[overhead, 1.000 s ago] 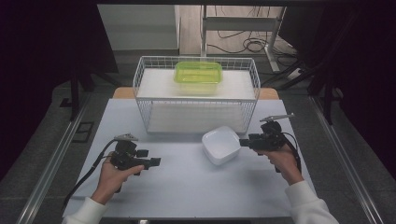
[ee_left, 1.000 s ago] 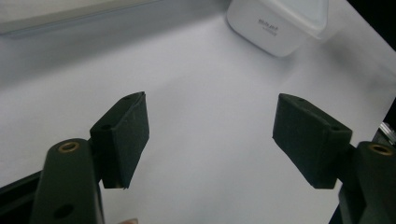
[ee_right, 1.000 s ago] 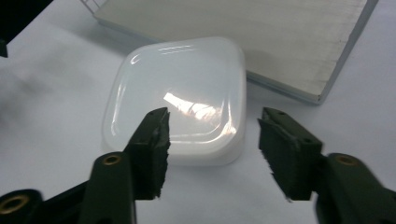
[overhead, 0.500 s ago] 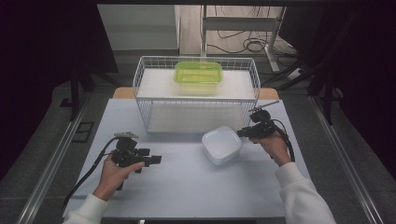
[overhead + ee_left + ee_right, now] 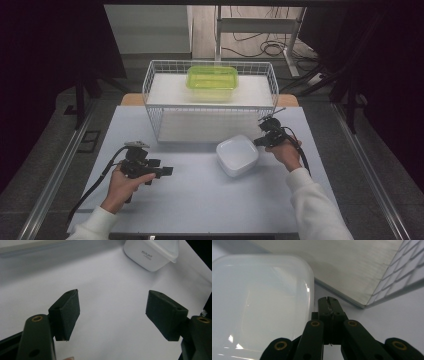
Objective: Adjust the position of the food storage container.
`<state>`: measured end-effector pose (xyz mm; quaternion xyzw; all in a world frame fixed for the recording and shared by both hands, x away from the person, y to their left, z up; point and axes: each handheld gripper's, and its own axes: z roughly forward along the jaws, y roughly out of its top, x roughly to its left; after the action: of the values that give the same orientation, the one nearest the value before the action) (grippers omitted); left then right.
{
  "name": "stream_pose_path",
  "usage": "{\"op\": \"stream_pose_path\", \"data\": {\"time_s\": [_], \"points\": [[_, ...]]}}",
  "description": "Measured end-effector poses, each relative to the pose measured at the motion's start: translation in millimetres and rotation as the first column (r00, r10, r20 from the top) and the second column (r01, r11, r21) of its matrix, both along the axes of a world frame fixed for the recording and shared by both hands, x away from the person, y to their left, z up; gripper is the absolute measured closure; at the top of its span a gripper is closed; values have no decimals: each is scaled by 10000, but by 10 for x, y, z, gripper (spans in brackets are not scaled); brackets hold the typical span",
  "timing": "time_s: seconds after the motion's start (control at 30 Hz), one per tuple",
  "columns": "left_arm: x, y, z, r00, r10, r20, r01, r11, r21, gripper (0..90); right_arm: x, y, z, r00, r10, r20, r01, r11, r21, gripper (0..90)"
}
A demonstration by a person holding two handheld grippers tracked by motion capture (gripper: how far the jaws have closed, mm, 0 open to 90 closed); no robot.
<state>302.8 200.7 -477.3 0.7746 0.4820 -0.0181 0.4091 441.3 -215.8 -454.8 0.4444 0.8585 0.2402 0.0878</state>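
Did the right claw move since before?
Yes. The right claw slid left and farther up the table, toward the wire basket, its jaws just closing beside the white container.

Wire basket (image 5: 210,107) blocks the far side; white container (image 5: 237,155) sits mid-table.

L gripper (image 5: 167,171) agape — R gripper (image 5: 328,300) clamped.

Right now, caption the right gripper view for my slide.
Shut right tongs beside the white container, near the wire basket.
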Motion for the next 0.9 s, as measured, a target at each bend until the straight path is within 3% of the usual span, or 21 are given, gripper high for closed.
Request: {"op": "stream_pose_path", "data": {"time_s": [0.43, 0.9], "points": [[12, -16, -24, 9999, -98, -132, 99, 9999, 75, 270, -182, 211, -28, 9958, 887, -213, -890, 9959, -162, 889], [11, -34, -31, 9995, -146, -271, 147, 9999, 10, 270, -558, 489, -22, 9870, 1562, -382, -1550, 9874, 320, 889]]}}
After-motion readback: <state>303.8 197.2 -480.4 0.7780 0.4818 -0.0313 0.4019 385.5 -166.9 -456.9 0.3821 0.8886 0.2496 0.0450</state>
